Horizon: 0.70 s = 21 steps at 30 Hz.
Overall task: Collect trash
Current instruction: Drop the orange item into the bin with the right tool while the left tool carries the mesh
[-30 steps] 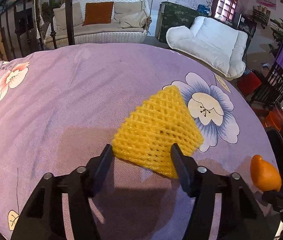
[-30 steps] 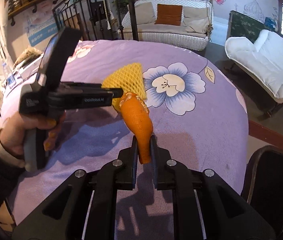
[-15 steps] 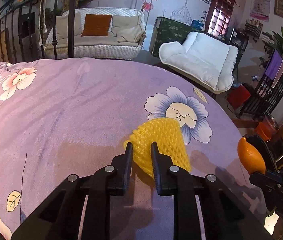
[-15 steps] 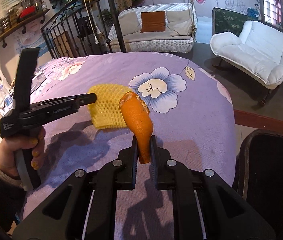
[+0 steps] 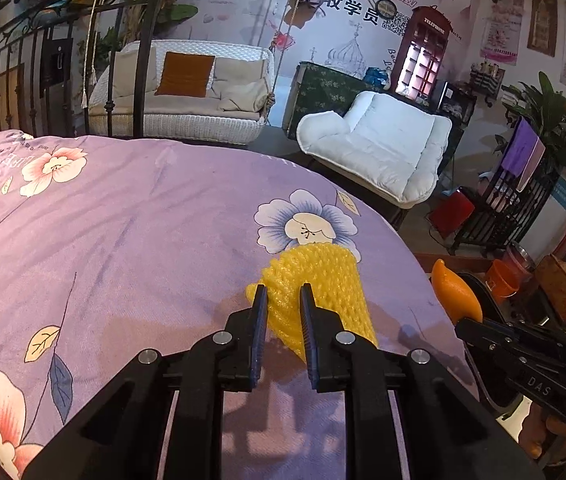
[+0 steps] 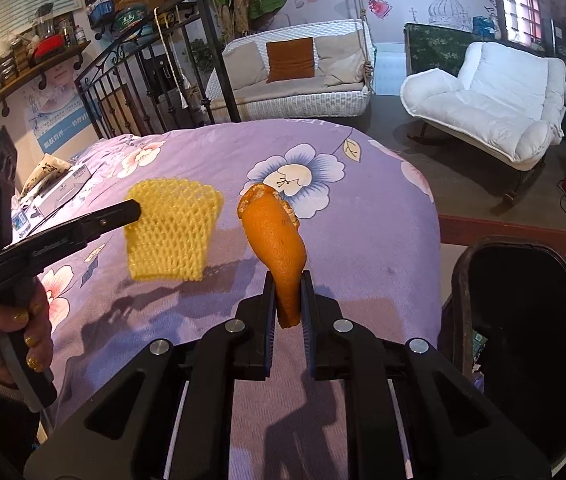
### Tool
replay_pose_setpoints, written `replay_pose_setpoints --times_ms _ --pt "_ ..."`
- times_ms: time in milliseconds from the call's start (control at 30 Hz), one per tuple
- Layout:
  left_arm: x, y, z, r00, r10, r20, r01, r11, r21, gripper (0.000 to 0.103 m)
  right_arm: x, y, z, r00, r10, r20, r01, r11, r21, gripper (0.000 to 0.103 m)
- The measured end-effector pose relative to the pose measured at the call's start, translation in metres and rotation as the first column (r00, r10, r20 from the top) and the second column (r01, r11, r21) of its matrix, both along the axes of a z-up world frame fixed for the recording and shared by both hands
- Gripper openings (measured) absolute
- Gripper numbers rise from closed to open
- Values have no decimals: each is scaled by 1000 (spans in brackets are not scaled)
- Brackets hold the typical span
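The left tool (image 5: 281,294), its jaws just drawn in, pinched the yellow foam fruit net (image 6: 171,232) clear above the purple floral surface (image 5: 123,220) at center frame, while the right tool (image 6: 288,280) clamped an orange peel (image 6: 275,236), apparently both bound for the black trash bin (image 6: 459,280) at lower right.

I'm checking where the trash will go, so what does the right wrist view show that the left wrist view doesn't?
Only the right wrist view shows the open black bin beside the bed, and the hand holding the left gripper. Only the left wrist view shows the red phone-booth cabinet. Both show the yellow foam net pinched by the left gripper, the orange peel in the right gripper, and the purple bedspread.
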State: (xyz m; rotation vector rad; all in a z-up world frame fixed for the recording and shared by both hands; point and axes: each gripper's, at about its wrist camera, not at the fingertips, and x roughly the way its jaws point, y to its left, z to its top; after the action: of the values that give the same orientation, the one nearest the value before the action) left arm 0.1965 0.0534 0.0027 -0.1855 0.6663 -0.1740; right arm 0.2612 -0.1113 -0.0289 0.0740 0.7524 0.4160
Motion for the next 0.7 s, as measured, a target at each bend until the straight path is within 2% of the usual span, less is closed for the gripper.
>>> replay_pose_setpoints --times_ms 367,700 --pt "-24 -27 8 998 -61 35 62 997 -41 17 -24 -48 2 995 -103 16 102 995 19 13" --pt "-31 -60 10 989 -139 51 142 989 -48 17 -34 -99 -7 973 -230 0 230 973 20 13"
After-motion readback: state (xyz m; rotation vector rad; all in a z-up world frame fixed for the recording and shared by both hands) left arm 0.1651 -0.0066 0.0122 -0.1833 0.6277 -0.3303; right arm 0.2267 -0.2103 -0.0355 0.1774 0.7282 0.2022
